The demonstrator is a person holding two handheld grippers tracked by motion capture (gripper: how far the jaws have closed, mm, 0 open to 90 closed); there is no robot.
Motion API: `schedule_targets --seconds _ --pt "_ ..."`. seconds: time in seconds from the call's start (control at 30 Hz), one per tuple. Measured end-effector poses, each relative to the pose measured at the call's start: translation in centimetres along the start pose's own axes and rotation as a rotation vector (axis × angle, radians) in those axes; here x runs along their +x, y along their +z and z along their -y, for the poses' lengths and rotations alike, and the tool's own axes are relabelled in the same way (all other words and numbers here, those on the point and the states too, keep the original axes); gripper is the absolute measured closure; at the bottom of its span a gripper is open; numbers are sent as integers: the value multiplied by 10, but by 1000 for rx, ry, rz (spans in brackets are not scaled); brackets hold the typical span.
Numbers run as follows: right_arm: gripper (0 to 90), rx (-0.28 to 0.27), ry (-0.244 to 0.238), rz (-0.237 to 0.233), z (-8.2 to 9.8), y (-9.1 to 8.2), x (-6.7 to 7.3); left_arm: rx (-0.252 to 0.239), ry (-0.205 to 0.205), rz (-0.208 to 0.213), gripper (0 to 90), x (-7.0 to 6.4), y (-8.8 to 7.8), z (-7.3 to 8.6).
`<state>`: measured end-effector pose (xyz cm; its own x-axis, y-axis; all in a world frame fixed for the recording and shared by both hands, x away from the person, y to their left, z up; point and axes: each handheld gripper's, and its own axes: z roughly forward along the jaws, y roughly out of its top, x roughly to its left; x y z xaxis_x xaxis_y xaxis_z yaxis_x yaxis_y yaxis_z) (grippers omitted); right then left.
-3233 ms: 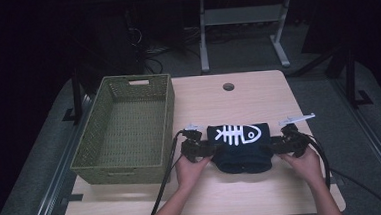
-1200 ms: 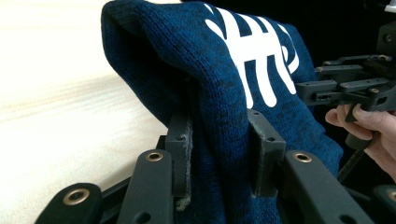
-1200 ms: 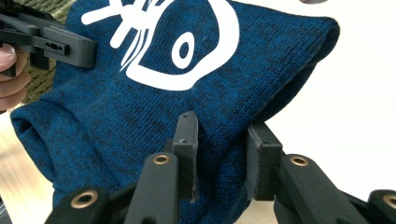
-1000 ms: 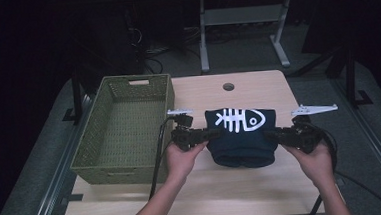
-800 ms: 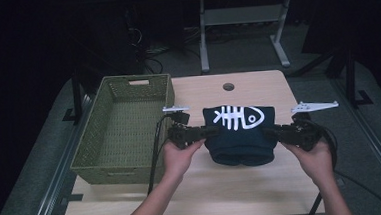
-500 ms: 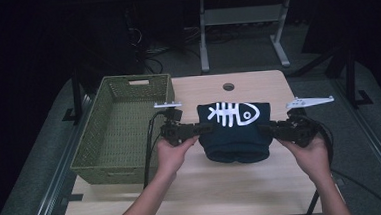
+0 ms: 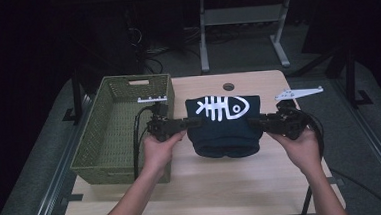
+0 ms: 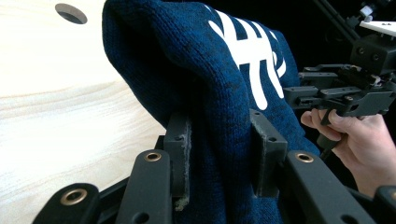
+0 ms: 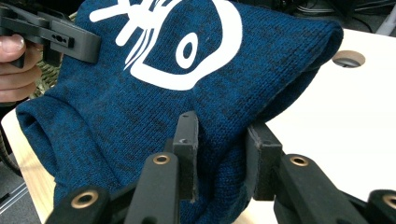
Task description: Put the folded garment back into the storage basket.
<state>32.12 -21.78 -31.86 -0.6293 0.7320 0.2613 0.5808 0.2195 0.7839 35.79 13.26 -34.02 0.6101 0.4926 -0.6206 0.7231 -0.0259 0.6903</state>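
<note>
now we hold the folded sweater point(image 7: 223, 126) stretched between both grippers, left gripper point(image 7: 192, 122) and right gripper point(image 7: 253, 122) each clamped on an end. its long axis runs across the table point(image 7: 203, 187), and the basket point(image 7: 98, 153) lies beside our left hand point(image 7: 157, 152).

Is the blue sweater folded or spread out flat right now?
Folded. The sweater is a compact bundle with doubled layers, its fish-bone print on top, pinched at each side by the left gripper and right gripper.

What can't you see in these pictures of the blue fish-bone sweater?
- Sweater: folded into a bundle, so its sleeves and neck are tucked out of sight in the high view.
- Left gripper and right gripper: cloth covers the pad faces in each gripper view.
- Basket: its near inner wall is hidden behind its own rim.
- Table: the part under the sweater is covered.
</note>
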Motion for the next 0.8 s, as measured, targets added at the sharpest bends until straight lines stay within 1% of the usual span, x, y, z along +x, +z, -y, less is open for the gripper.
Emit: schedule_targets --seconds 0.2,0.27,0.33,0.63,0.67,0.77,0.8 --pt "693 2 -11 -9 -8 6 5 -5 -10 2 649 4 -10 -3" --pt "692 5 -10 -10 -9 6 6 0 -5 1 649 4 -13 -4" --pt "693 6 -14 -13 -11 9 8 -5 -2 2 649 4 -16 -5" --pt "693 18 -34 -17 -20 15 16 -16 -7 1 646 9 -29 -6" --pt "693 22 -30 -19 -21 16 17 -18 -9 1 646 8 -30 -6" --pt "692 27 -39 -18 -24 18 20 -18 0 -2 645 9 -34 -6" --pt "693 27 -43 -17 -24 19 21 -23 -6 -2 645 9 -35 -6"
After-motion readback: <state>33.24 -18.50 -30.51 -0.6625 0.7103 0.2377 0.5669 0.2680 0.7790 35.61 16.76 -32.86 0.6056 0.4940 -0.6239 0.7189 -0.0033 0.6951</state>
